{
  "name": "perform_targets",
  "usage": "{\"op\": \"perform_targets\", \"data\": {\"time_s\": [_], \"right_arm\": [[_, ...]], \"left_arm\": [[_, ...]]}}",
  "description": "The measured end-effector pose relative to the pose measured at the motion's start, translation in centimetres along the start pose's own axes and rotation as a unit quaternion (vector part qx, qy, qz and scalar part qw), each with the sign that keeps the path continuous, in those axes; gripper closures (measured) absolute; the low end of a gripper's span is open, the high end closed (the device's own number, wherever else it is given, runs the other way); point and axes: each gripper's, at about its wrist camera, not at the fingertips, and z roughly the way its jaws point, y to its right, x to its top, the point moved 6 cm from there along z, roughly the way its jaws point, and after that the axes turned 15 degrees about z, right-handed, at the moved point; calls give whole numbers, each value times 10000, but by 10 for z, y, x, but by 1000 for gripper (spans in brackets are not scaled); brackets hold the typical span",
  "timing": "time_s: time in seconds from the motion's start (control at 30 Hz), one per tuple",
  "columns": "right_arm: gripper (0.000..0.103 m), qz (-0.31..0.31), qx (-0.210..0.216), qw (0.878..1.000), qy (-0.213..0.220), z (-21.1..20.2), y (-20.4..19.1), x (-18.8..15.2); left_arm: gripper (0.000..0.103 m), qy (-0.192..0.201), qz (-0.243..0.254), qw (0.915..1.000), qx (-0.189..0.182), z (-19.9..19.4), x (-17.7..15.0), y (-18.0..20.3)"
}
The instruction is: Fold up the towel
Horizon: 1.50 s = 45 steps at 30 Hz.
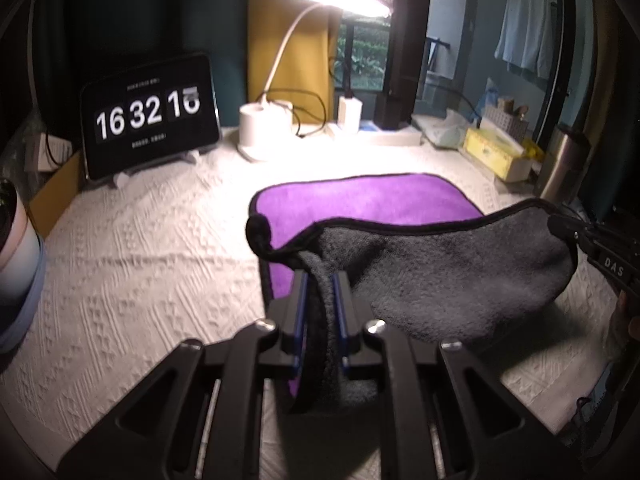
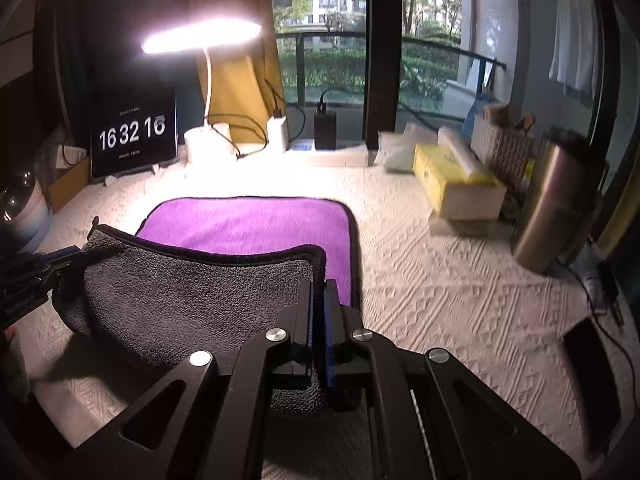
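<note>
My left hand-held gripper (image 1: 320,280) is clamped narrow on the near left corner of the towel (image 1: 372,200), grey pile bunched between its blue pads. My right hand-held gripper (image 2: 319,286) is pinched just as tight on the near right corner, the black hem running up between its fingers. In the left view I see the right one at the far right edge, gripping the cloth; in the right view the left one sits at the left edge, doing the same.

Between the two, the near edge of the towel is lifted off the worktop (image 2: 440,288) and turned over, so its grey underside (image 2: 192,292) faces me and sags in a shallow curve. The far half lies flat, purple side up, on the white textured cover.

Beyond the towel, a lit desk lamp (image 2: 202,34) stands at the far edge. Left of it a tablet clock (image 2: 134,136) reads 16 32 16. To the right sit a yellow tissue box (image 2: 456,184) and, nearer, a steel tumbler (image 2: 556,208). A dark phone (image 2: 596,380) lies at the near right.
</note>
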Motion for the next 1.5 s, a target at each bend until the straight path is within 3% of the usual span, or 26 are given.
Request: {"op": "perform_targets", "data": {"time_s": [0.63, 1.5], "right_arm": [[98, -163, 124, 9984, 523, 10, -10, 49], [98, -289, 14, 9977, 612, 75, -11, 97]], "left_arm": [[90, 408, -62, 9988, 282, -2, 38, -18], [90, 415, 15, 9982, 439, 62, 82, -38]]}}
